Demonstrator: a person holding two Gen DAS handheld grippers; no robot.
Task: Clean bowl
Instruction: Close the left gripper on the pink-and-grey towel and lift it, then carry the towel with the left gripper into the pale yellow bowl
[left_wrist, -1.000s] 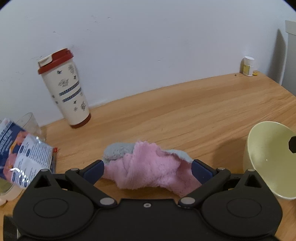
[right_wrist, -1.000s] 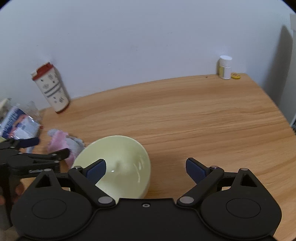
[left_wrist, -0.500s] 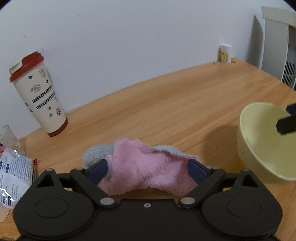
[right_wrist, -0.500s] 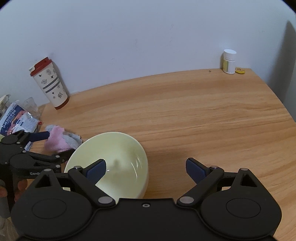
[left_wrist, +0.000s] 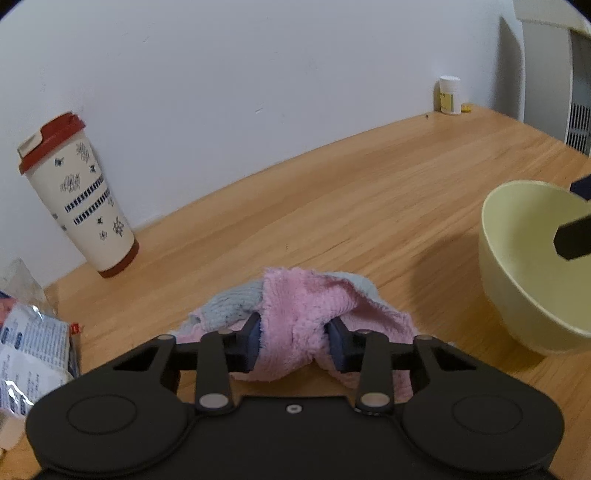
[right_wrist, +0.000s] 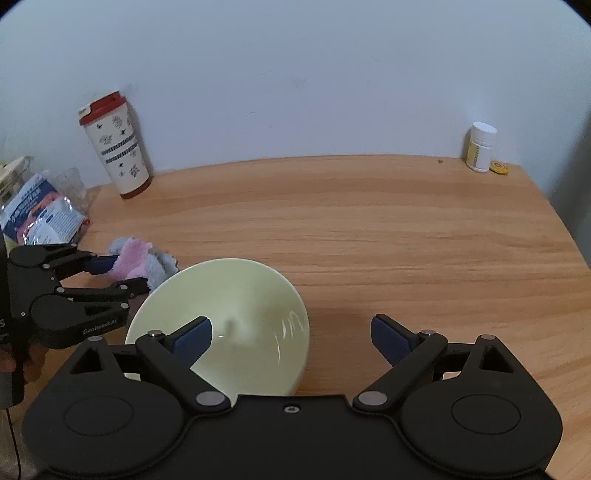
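Clamped on a bunched pink and grey cloth (left_wrist: 295, 325), the left gripper (left_wrist: 294, 341) sat low over the wooden table (left_wrist: 351, 206); its blue pads (left_wrist: 253, 341) pressed into the fabric from both sides; the right gripper (right_wrist: 291, 338) stood wide apart, one finger inside the pale yellow bowl (right_wrist: 236, 321), the other outside its rim; the bowl rested on the table just beside the cloth; a red-lidded tumbler (right_wrist: 114, 146) stood by the wall.
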